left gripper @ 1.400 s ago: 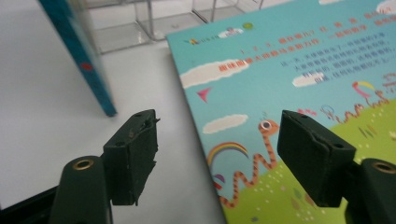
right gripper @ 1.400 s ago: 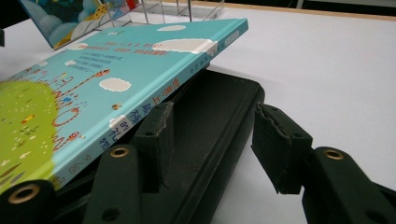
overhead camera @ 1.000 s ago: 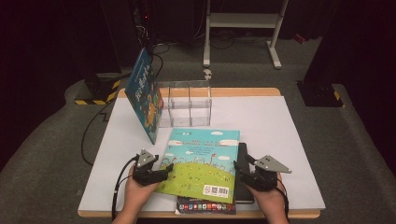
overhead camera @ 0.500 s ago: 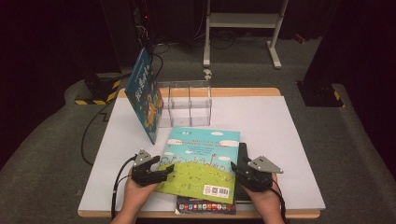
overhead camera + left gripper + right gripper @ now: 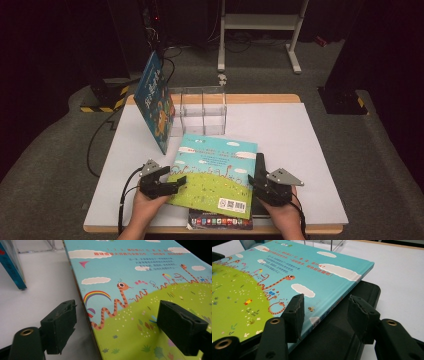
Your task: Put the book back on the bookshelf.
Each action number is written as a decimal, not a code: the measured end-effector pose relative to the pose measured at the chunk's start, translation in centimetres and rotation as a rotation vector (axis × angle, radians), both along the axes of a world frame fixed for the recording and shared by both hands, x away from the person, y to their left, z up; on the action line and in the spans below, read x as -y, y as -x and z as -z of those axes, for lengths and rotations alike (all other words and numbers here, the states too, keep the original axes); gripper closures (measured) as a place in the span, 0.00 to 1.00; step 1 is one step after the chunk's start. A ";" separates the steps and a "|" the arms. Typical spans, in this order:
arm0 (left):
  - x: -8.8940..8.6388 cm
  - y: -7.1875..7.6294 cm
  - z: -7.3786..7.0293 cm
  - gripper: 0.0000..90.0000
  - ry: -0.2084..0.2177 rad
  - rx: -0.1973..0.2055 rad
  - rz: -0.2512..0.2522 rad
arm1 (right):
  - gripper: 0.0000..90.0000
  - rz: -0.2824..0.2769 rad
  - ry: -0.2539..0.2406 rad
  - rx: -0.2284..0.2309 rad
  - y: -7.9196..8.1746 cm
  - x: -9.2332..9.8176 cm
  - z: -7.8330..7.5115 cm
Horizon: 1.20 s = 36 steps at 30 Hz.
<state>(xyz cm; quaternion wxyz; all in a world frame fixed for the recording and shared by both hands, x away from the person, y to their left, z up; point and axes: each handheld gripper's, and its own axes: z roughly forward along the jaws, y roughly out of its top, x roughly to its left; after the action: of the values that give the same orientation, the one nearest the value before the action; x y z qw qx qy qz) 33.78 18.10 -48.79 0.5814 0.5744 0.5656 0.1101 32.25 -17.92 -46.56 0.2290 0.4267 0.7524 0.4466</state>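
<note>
Lying on a white surface with a wooden edge is a picture book. Around the surface the floor is grey carpet, and the room behind is dark. A white metal stand waits at the back. A block with yellow and black stripes sits on the floor at the back left.

At the back of the surface is a clear plastic box with little rooms in it. A blue book leans against its left side, standing up and tilted.

The picture book is at the near side of the surface, in the middle, between the two hands. Its cover shows blue sky, white clouds, a green hill, a small rainbow and long orange animals with stripes. There is a white square code near its front edge. It rests on another book and on a flat black thing, so it sits a bit tilted.

The left tongs are at the book's left edge. They have just been opening and stand wide, one side on the white surface and one over the cover, not pinching. The right tongs are at the book's right edge. They are partly open around that edge, not squeezing it.
</note>
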 end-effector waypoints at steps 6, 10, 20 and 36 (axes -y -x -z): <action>0.0 -0.2 0.2 0.17 0.043 -0.051 0.037 | 0.52 -0.003 -0.002 0.003 0.0 0.0 0.0; 0.0 -0.2 0.1 0.18 0.034 -0.057 0.040 | 0.52 -0.002 -0.005 0.005 0.0 0.0 0.0; 0.7 0.3 0.0 0.21 0.021 -0.064 0.077 | 0.52 0.024 0.000 0.011 0.0 0.7 -0.4; 2.7 1.1 -0.2 0.23 0.037 -0.013 0.148 | 0.52 0.070 0.012 -0.018 -0.2 2.9 -0.5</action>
<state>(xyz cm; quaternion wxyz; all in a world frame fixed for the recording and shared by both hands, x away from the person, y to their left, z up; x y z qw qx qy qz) 32.69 15.41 -48.57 0.5949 0.6044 0.5273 0.0528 32.45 -20.80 -46.07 0.2403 0.4555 0.7415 0.4299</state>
